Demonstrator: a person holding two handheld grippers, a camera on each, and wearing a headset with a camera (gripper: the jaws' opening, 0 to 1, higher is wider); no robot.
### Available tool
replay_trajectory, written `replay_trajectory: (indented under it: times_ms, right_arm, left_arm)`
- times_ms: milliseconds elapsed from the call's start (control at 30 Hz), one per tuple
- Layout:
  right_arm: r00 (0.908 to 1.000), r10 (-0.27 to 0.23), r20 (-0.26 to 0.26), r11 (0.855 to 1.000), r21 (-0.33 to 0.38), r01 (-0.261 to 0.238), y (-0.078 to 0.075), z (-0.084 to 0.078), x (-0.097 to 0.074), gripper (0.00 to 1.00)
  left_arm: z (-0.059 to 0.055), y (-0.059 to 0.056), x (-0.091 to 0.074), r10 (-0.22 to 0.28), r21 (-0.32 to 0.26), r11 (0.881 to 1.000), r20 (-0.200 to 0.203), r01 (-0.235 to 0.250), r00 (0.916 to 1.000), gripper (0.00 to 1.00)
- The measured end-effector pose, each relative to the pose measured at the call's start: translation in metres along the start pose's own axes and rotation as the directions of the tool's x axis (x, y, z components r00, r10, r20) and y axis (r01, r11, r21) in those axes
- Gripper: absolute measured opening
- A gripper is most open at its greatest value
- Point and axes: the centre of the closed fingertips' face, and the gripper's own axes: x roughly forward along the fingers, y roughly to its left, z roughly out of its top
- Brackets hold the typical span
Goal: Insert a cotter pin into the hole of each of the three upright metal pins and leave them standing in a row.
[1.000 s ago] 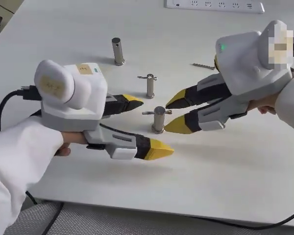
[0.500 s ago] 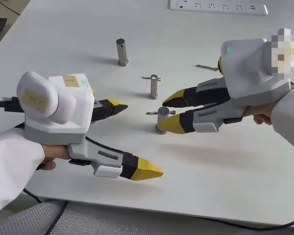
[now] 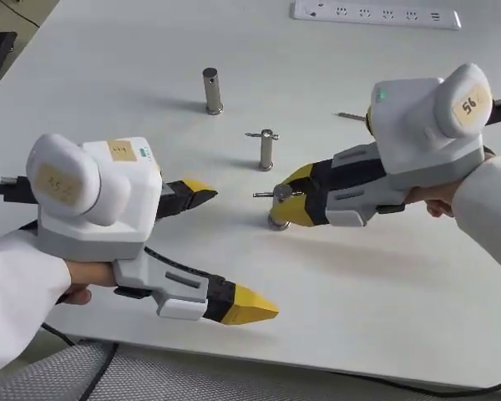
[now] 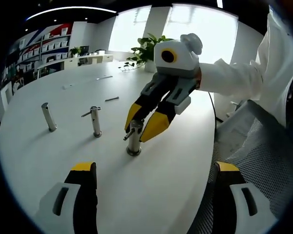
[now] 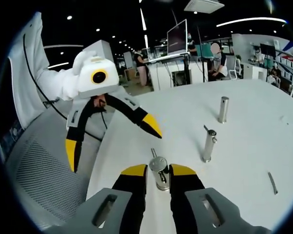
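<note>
Three upright metal pins stand in a diagonal row on the white table (image 3: 108, 75). The far pin (image 3: 212, 90) has no cotter pin showing. The middle pin (image 3: 267, 149) and the near pin (image 3: 278, 209) each carry a cotter pin through the head. My right gripper (image 3: 294, 199) is shut on the near pin's head (image 5: 159, 174), one jaw on each side. My left gripper (image 3: 230, 251) hangs open to the left of the near pin, holding nothing. In the left gripper view the near pin (image 4: 133, 144) stands ahead between my wide jaws.
A loose cotter pin (image 3: 349, 116) lies on the table behind the right gripper. A white power strip (image 3: 376, 14) runs along the far edge. The table's front edge is just below the left gripper, with a mesh chair (image 3: 67, 376) beneath it.
The right gripper's jaws have come down and closed around the near pin's head. The left gripper has drawn back to the left, toward the front edge, still open.
</note>
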Motion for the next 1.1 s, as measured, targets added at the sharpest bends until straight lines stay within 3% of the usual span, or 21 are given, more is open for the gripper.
replay_trajectory:
  times_ms: [333, 400, 667, 800, 933, 1100]
  right_arm:
    - [1.0000, 0.001, 0.000, 1.000, -0.028, -0.001, -0.001, 0.000, 0.003, 0.10]
    - [1.0000, -0.006, -0.002, 0.998, -0.059, 0.005, -0.001, 0.001, 0.003, 0.10]
    - [0.9995, -0.031, -0.008, 0.998, -0.060, 0.030, -0.007, 0.002, 0.000, 0.08]
    - [0.9980, -0.058, -0.023, 0.995, -0.087, 0.056, -0.019, -0.001, -0.007, 0.08]
    - [0.9949, -0.100, -0.016, 0.991, -0.093, 0.098, -0.033, -0.001, -0.017, 0.08]
    - [0.9896, -0.144, -0.009, 0.985, -0.099, 0.142, -0.051, 0.000, -0.027, 0.08]
  left_arm:
    - [0.002, 0.005, -0.004, 0.022, -0.007, 1.000, 0.011, -0.022, 0.9997, 0.99]
    - [0.000, 0.006, -0.005, 0.024, -0.015, 1.000, 0.008, -0.024, 0.9997, 0.99]
    - [-0.001, 0.005, -0.005, 0.019, -0.016, 1.000, 0.006, -0.019, 0.9998, 0.99]
    - [0.001, 0.006, -0.006, 0.025, -0.016, 1.000, 0.013, -0.025, 0.9996, 0.99]
    - [-0.005, 0.006, -0.007, 0.029, 0.002, 1.000, -0.021, -0.029, 0.9994, 0.99]
    - [-0.006, 0.005, -0.006, 0.024, -0.002, 1.000, -0.023, -0.024, 0.9994, 0.99]
